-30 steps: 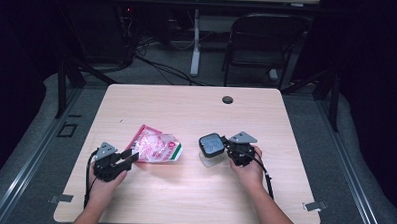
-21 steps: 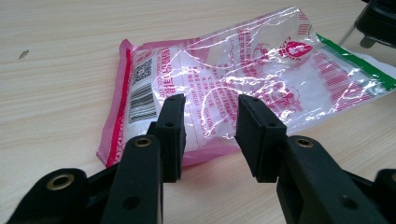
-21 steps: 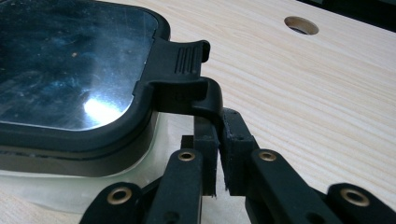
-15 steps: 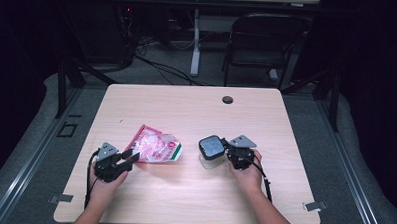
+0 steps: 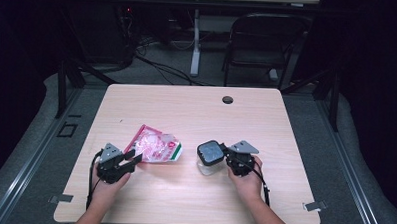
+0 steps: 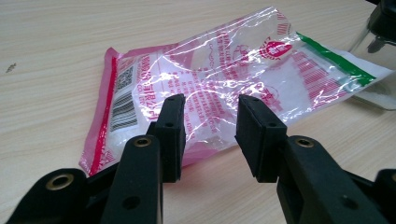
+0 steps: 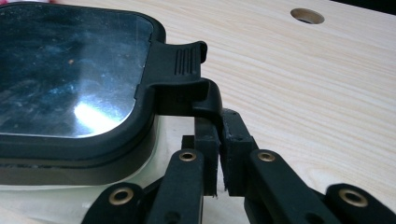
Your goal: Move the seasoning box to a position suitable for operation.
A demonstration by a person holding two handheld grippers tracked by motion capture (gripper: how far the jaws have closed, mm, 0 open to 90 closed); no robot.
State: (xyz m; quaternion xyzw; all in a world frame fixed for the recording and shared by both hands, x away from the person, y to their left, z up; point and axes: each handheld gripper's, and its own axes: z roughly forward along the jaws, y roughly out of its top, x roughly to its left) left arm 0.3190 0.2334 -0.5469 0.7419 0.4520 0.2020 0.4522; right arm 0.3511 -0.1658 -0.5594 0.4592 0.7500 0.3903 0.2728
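The pink bag (image 6: 224, 88) lies flat on the counter (image 5: 286, 125) just ahead of the left gripper (image 6: 210, 133), whose jaws stand released. The right gripper (image 7: 219, 154) jaws are clenched on the latch tab (image 7: 205, 100) of the container lid (image 7: 70, 74).

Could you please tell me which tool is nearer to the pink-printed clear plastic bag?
Left. The left tool sits at the pink-printed clear plastic bag, jaws open at its corner; the right tool is farther off, at the dark-lidded clear container.

On the table (image 5: 283, 195), the plastic bag (image 5: 155, 148) lay left of the lidded jar (image 5: 209, 157), near but apart. The left gripper (image 5: 135, 160) sat at the bag's near-left edge; the right gripper (image 5: 226, 154) sat right of the jar, at its lid latch (image 7: 187, 88). A cable hole (image 5: 228, 99) lay behind, near the far edge.
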